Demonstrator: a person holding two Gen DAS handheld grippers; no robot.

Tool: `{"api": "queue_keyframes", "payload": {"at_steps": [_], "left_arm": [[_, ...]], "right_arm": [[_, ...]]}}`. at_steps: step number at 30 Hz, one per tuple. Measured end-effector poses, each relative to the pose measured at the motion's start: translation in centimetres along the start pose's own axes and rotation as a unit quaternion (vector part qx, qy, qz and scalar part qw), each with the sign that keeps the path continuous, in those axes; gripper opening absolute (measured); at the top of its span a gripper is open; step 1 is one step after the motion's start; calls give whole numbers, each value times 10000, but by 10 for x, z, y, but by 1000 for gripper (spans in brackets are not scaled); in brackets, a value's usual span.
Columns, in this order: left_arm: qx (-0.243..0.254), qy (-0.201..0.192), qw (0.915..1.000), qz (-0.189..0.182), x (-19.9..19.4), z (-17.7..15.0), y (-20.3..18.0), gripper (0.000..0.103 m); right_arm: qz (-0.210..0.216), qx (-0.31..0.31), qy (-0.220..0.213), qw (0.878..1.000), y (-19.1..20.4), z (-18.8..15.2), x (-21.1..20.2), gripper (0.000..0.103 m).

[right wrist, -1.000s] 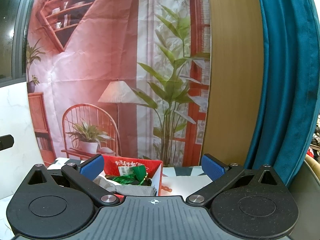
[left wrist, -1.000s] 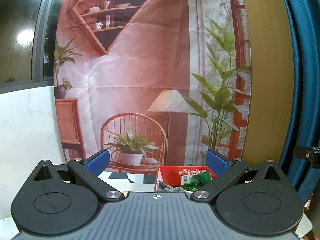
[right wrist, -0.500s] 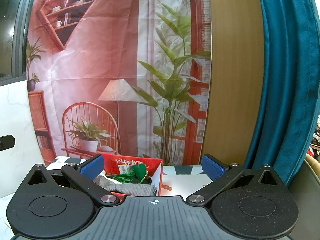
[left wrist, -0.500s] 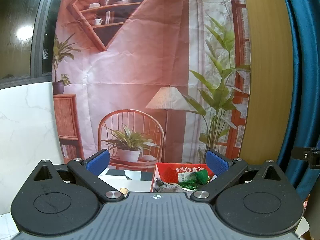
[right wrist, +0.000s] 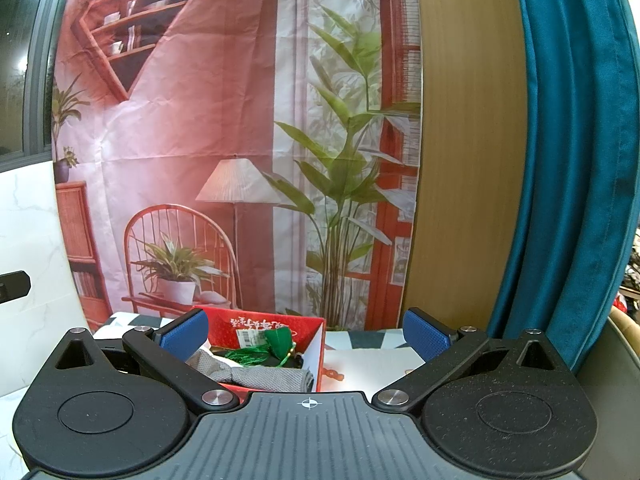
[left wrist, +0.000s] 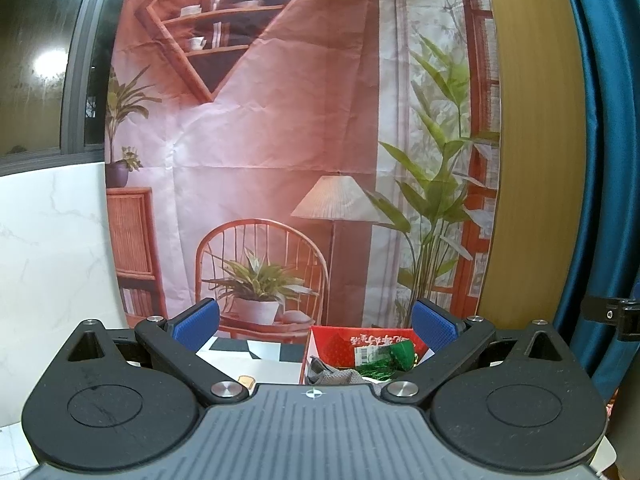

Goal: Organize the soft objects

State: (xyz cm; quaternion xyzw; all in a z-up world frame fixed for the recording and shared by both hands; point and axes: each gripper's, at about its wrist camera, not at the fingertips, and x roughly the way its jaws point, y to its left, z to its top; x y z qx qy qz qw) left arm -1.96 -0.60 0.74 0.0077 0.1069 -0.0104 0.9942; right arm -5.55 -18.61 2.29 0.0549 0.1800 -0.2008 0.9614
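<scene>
A red box (right wrist: 316,344) stands on a white table with a grey knitted cloth (right wrist: 264,376) and a green tasselled item (right wrist: 276,342) inside. It also shows in the left wrist view (left wrist: 336,340), with the grey cloth (left wrist: 344,378) and green item (left wrist: 396,356). My left gripper (left wrist: 316,328) is open and empty, held above the table short of the box. My right gripper (right wrist: 306,330) is open and empty, the box behind its left finger.
A printed backdrop (left wrist: 280,140) of a room hangs behind the table. A wooden panel (right wrist: 460,160) and a blue curtain (right wrist: 568,160) stand to the right. A small orange thing (right wrist: 334,374) lies right of the box. A small toast-like piece (left wrist: 246,381) lies on the table.
Both grippers have tilted slightly so the box shows a little lower and clearer. Both stay open and empty.
</scene>
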Motion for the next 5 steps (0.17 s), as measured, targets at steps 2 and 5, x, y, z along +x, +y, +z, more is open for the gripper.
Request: {"api": "queue_keyframes", "payload": {"at_steps": [2, 5], "left_arm": [[9, -21, 10000, 8, -1, 0, -1, 103], [-1, -34, 10000, 21, -1, -1, -1, 103]], "right_arm": [[-1, 1, -1, 10000, 0, 0, 0, 103], [-2, 8, 1, 10000, 0, 0, 0, 103]]}}
